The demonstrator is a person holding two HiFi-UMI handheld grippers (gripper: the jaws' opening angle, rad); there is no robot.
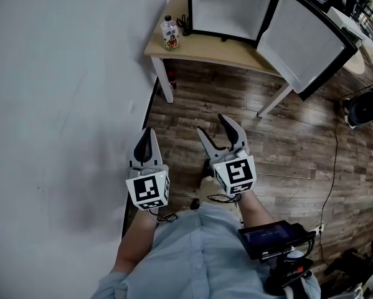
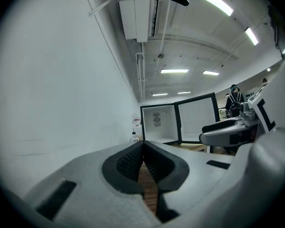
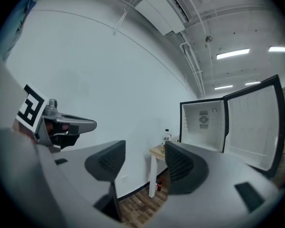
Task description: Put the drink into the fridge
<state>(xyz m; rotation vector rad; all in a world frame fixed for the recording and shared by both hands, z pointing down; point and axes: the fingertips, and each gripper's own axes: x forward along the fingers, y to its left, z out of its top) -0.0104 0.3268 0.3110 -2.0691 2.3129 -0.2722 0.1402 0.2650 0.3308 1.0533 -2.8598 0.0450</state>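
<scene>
Wall (image 1: 61, 104): white, filling the left of the head view. Floor (image 1: 298, 142): wood planks. Fridge (image 1: 230, 5): a small black-framed unit with a white inside, standing on the table (image 1: 236, 56) against the wall; its door (image 1: 304, 42) is swung wide open to the right. The inside that shows holds nothing.

Person (image 1: 198, 254): seen from above in a light blue shirt, standing well apart from the table with both grippers held out level toward it.

Left gripper (image 1: 149, 132): close beside the wall, jaws pressed together at the tips with nothing between them. Right gripper (image 1: 212, 124): just right of the left one, jaws spread wide and empty; through the gap its own view shows the far table leg and floor.

Bottle (image 1: 169, 33): the drink, upright on the table's left end, just left of the fridge and outside it, touched by neither gripper.

Small red item (image 3: 157, 186): on the floor by the table leg.
</scene>
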